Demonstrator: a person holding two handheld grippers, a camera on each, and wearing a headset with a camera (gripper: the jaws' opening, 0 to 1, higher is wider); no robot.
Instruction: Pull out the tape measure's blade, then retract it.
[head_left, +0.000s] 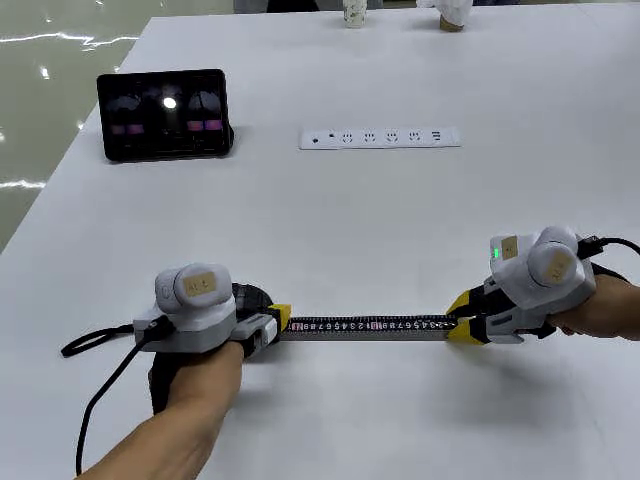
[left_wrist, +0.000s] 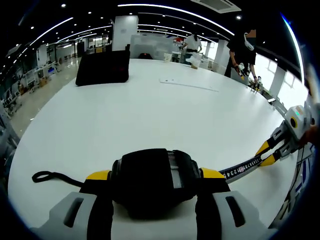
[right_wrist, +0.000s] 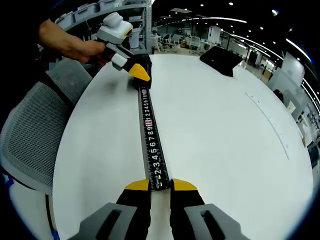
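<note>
Tape measure's blade (right_wrist: 149, 130) lay pulled out
Left gripper (left_wrist: 156, 174) clamped the case (head_left: 252, 298) as anchor; right gripper (right_wrist: 160, 186) pinched the blade's tip, holding it taut.

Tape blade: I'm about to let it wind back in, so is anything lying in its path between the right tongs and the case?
Nothing visible. The blade runs straight over bare table from the right tongs, shut on its end, to the case in the left tongs. The power strip and tablet lie well beyond it.
</note>
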